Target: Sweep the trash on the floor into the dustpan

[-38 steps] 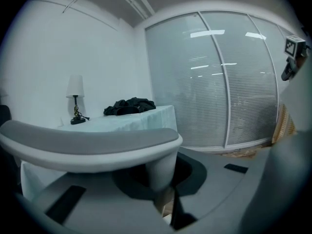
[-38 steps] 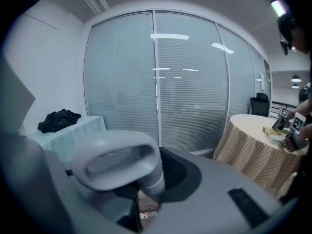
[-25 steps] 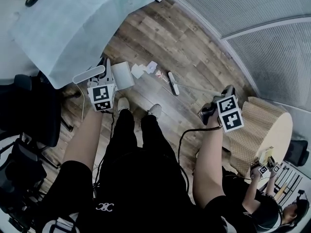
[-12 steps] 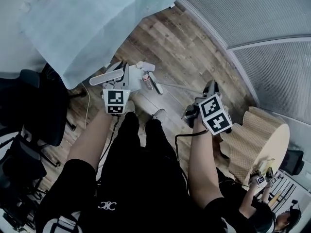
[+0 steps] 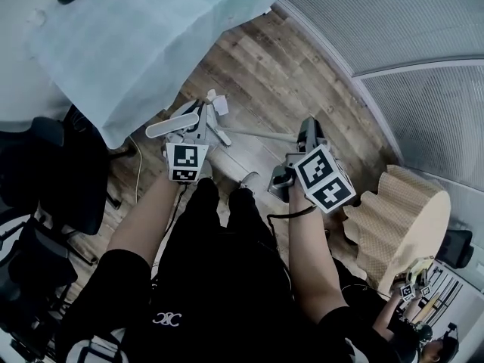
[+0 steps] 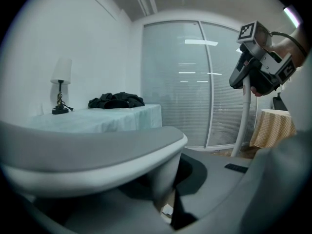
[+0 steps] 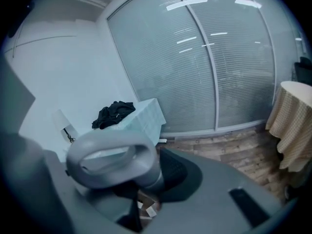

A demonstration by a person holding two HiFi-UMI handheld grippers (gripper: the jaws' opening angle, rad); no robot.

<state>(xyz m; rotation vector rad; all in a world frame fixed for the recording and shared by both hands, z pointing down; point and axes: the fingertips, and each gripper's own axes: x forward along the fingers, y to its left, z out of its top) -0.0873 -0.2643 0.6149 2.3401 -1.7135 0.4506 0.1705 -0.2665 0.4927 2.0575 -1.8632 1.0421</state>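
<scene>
In the head view my left gripper (image 5: 195, 129) is shut on the grey-white dustpan handle (image 5: 175, 122). The pan itself is mostly hidden under the gripper. My right gripper (image 5: 305, 139) is shut on the broom pole (image 5: 261, 134), which runs left to the broom head (image 5: 220, 137) beside the dustpan. A white paper scrap (image 5: 220, 106) lies on the wood floor just past the dustpan. In the left gripper view the dustpan handle (image 6: 97, 155) fills the jaws. In the right gripper view the broom's loop grip (image 7: 109, 161) sits in the jaws, with paper scraps (image 7: 146, 208) below.
A table under a pale blue cloth (image 5: 144, 36) stands close on the left. A black chair (image 5: 45, 172) is at the far left, a round table with a checked cloth (image 5: 408, 210) at the right. A blind-covered glass wall (image 5: 393, 21) runs behind. Another person (image 5: 408, 308) is at the bottom right.
Both grippers have drawn closer together. The broom head has swept left up to the dustpan, pushing the paper scraps with it.
</scene>
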